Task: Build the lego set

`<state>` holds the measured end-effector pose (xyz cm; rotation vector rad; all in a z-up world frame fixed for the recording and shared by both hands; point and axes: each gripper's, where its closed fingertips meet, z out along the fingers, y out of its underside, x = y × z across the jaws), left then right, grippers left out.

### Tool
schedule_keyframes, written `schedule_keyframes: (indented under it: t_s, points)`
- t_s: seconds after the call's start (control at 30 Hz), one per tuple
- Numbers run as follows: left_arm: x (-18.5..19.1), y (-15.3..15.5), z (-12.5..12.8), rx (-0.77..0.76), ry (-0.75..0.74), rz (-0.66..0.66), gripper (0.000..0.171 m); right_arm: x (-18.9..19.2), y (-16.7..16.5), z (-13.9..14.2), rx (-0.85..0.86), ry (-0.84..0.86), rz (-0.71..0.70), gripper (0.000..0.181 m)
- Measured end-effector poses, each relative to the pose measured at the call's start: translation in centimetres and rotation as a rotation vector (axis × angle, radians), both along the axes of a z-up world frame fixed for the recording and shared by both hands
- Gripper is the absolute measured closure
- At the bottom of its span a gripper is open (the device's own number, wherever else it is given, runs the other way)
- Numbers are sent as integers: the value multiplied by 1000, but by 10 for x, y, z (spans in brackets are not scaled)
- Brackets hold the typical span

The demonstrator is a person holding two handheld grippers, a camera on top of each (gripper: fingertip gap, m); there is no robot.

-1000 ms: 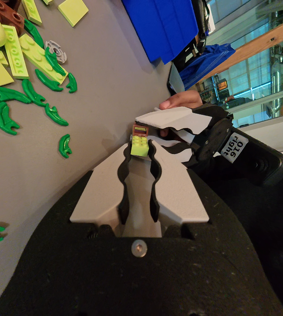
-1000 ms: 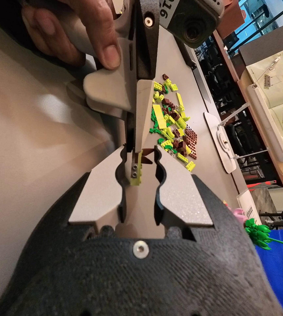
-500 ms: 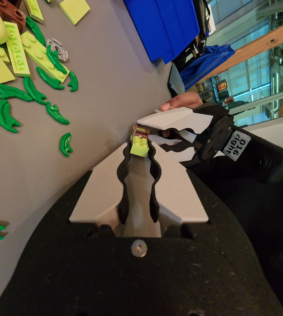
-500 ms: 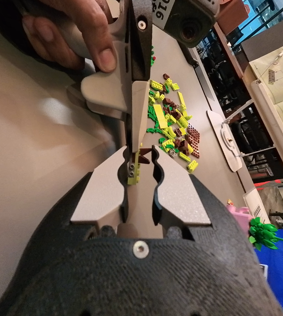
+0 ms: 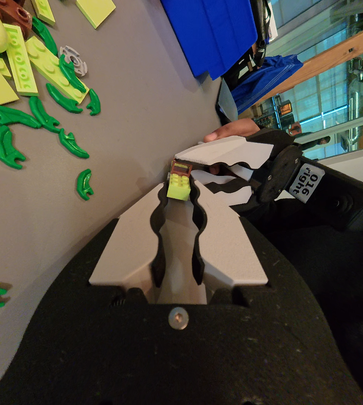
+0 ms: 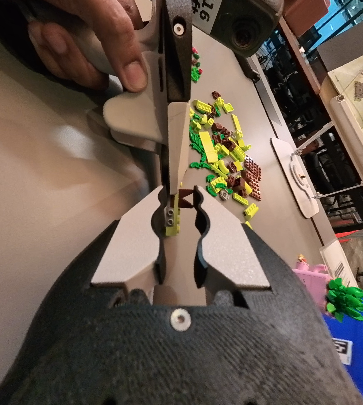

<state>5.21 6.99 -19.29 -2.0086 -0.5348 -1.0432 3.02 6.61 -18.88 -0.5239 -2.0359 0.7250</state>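
Note:
A small lego assembly, a lime brick (image 5: 178,188) with a brown piece (image 5: 181,169) on its end, is held above the grey table (image 5: 132,109). My left gripper (image 5: 178,186) is shut on the lime brick. My right gripper (image 5: 183,165) comes in from the right, and its two fingers close on the brown piece. In the right wrist view my right gripper (image 6: 178,192) has the brown piece (image 6: 186,198) and a grey stud piece (image 6: 170,215) on the lime plate (image 6: 174,219) between its fingers. The left gripper (image 6: 171,188) reaches down from above, edge-on.
Loose green leaf pieces (image 5: 5,146) and lime plates (image 5: 22,61) lie at the left. The whole pile (image 6: 224,153) of lime, brown and green parts lies beyond the grippers. A blue bin (image 5: 209,32), a white stand (image 6: 294,175), a pink lego item (image 6: 307,278) and a green plant (image 6: 347,302) sit around it.
The right gripper's fingers have narrowed onto the assembly. Both grippers have shifted slightly while staying joined at the piece. The left grip is unchanged.

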Motion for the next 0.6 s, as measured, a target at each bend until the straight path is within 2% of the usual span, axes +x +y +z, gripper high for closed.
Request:
schedule_keyframes:
  t_s: [0.27, 0.33, 0.4, 0.47, 0.6]
  points:
    - [0, 1, 0, 3, 0, 0, 152, 0, 0, 0, 3, 6, 5, 159]
    - [-1, 1, 2, 11, 6, -3, 153, 0, 0, -1, 46, 31, 6, 155]
    - [-2, 1, 2, 14, 18, 2, 153, -1, 2, 2, 46, 61, -5, 134]
    - [-5, 1, 2, 20, 41, 8, 153, 0, 6, 9, -68, 21, -17, 117]
    - [-5, -4, 0, 15, 152, -43, 153, 6, 19, 30, -364, -55, -15, 116]
